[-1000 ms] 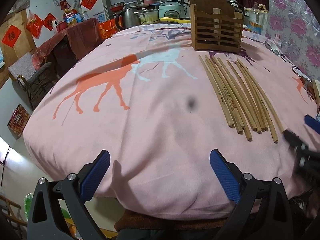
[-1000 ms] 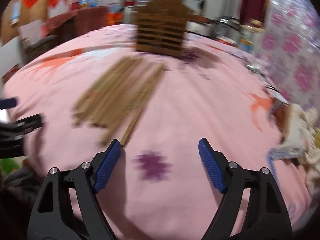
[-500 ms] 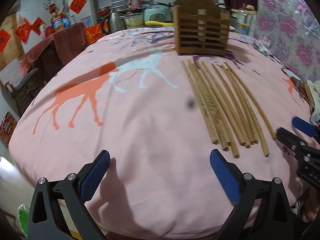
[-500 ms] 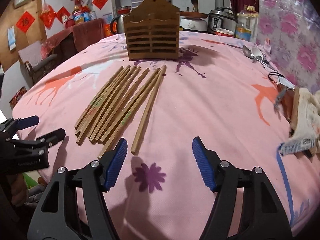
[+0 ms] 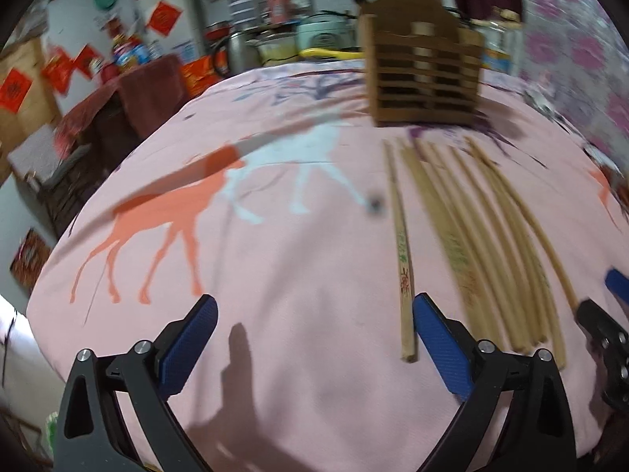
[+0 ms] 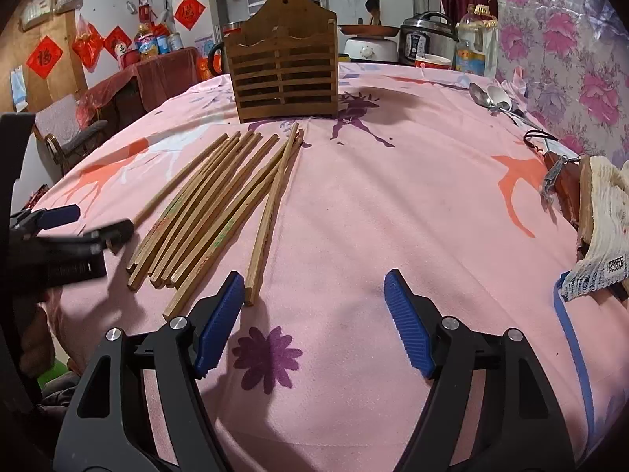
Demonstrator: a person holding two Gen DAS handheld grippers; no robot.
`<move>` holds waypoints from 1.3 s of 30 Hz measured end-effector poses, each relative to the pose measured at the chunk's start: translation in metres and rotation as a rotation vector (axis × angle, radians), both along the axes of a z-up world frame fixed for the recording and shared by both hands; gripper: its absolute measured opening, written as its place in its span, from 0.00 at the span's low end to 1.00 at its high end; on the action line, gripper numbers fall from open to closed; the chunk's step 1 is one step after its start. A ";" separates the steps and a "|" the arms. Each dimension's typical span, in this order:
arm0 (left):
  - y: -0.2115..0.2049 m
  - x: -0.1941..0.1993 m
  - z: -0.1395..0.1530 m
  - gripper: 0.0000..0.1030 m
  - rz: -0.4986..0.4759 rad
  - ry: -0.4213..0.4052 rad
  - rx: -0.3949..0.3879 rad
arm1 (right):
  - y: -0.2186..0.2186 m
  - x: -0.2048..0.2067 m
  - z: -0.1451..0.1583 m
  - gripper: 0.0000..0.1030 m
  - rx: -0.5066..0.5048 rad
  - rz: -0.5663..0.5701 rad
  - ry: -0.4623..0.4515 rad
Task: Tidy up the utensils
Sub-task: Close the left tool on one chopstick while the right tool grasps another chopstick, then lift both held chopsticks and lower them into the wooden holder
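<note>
Several wooden chopsticks (image 6: 220,204) lie side by side on the pink tablecloth (image 6: 393,216); they also show in the left wrist view (image 5: 471,244). A slatted wooden utensil holder (image 6: 285,74) stands upright behind them, seen too in the left wrist view (image 5: 422,78). My left gripper (image 5: 314,338) is open and empty, its right finger beside the near end of the leftmost chopstick (image 5: 403,259). My right gripper (image 6: 312,314) is open and empty, its left finger next to the near end of the rightmost chopstick (image 6: 271,212).
Metal spoons (image 6: 491,100) lie at the far right of the table. A bundle of cloth and small items (image 6: 597,216) sits at the right edge. Cookers, bottles and pots (image 6: 424,43) crowd behind the table. A chair (image 6: 67,133) stands to the left.
My left gripper has moved forward and right to the near end of the leftmost chopstick. My right gripper has edged closer to the rightmost chopstick's end. Both stayed open.
</note>
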State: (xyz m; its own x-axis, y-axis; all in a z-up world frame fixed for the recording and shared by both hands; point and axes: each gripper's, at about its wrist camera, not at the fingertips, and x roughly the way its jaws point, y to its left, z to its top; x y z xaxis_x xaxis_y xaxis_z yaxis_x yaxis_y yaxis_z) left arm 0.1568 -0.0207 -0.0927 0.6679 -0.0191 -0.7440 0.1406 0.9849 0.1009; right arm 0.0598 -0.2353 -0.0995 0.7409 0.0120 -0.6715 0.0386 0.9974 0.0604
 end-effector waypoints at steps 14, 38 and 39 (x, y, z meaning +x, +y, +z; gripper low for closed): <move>-0.014 -0.022 -0.004 0.30 -0.113 -0.031 -0.105 | 0.026 -0.010 0.004 0.36 -0.056 0.107 -0.058; 0.001 -0.024 -0.005 0.13 -0.085 -0.025 -0.148 | 0.003 -0.003 -0.002 0.06 -0.025 -0.002 -0.038; 0.000 -0.025 -0.005 0.12 -0.090 -0.024 -0.147 | 0.003 -0.003 -0.002 0.06 -0.026 -0.002 -0.038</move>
State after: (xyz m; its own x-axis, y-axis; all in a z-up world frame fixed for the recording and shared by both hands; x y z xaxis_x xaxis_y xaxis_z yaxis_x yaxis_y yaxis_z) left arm 0.1321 -0.0203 -0.0981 0.6760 -0.1870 -0.7128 0.2279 0.9729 -0.0390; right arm 0.0571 -0.2319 -0.1010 0.7659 -0.0064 -0.6430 0.0385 0.9986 0.0359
